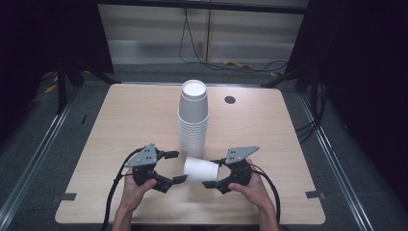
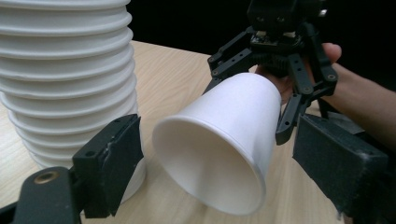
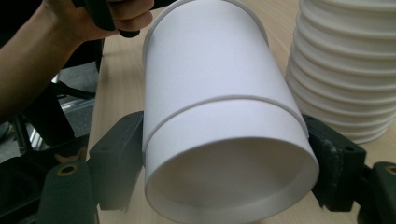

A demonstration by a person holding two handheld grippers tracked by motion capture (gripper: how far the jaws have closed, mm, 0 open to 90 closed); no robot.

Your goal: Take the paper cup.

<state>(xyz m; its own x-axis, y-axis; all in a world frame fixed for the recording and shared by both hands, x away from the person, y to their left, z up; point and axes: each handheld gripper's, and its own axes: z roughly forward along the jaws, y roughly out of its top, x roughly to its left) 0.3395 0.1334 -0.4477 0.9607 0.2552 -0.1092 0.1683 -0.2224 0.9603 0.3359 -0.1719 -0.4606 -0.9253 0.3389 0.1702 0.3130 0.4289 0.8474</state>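
While the paper cup (image 1: 201,169) lies on its side, hanging just off the table (image 1: 120,125), the right claw (image 1: 215,173) has it pinched at the base end; in the right gripper view both black pads sit flush against the cup's wall (image 3: 210,70), one on each side, base toward the camera, mouth pointing away from the claw; a raised ring runs round the wall partway along, and whether that is the rim of a second nested cup I cannot tell. Straight across from it, the left claw (image 1: 176,167) stands spread wide; in the left gripper view the cup's open mouth (image 2: 224,130) faces right into the gap, with clear air between rim and each pad. Just beyond both claws, the tall stack of cups (image 1: 193,115) stands upright, very near the left claw's far jaw.

This looks like a handover or a pull-apart, so here is the call: bring the spread jaws evenly over the rim, centred, and close gently; paper crushes easily, and an off-centre squeeze would oval the mouth; keep the far jaw from nudging the stack.

Poses now; the right hand (image 1: 250,187) holds its gripper low and level, aimed inward across the table; the left hand (image 1: 137,190) mirrors it, level, aimed back at the cup, forearms coming in from the near edge.
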